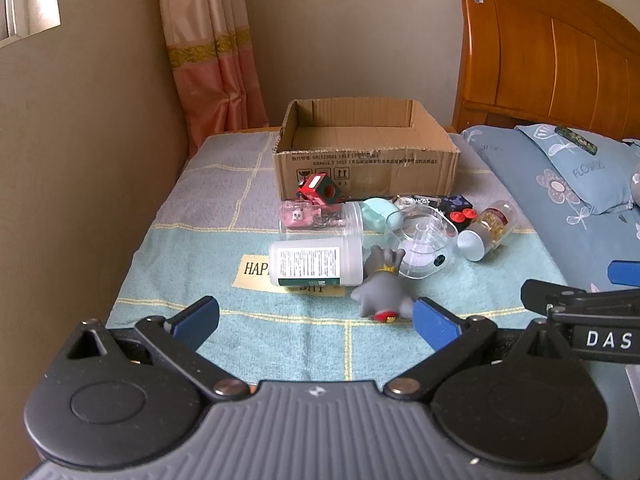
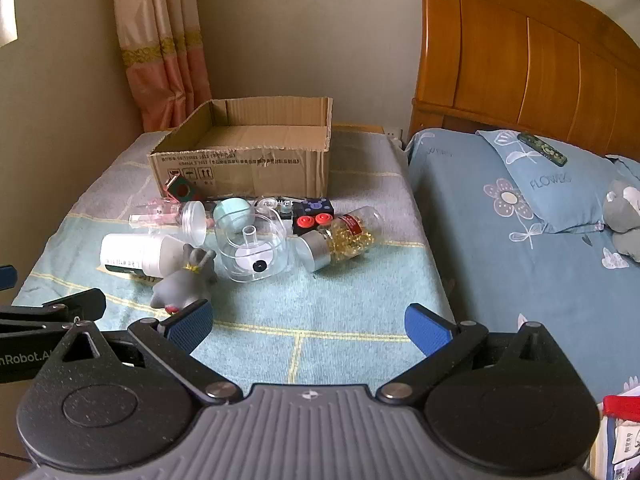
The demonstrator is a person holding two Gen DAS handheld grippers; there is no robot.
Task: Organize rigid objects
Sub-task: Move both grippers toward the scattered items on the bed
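Currently I hold the left gripper (image 1: 316, 322) and right gripper (image 2: 308, 326) with jaws fully spread, nothing between them; both hover above the towel (image 2: 320, 300); the cardboard box (image 1: 366, 168) sits at the far end; the white bottle (image 1: 312, 262), grey toy (image 1: 380, 288) and capsule bottle (image 2: 344, 238) lie before it.

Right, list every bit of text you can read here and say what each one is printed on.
"HAP": yellow patch on the towel, the rest hidden by the white bottle.
"FLOWERS": blue pillow.
"DAS": right gripper's arm.
"nRobot.A": left gripper's arm, cut off.
Cardboard box: printed lines and handling symbols, too small to read.
White bottle label: too small.
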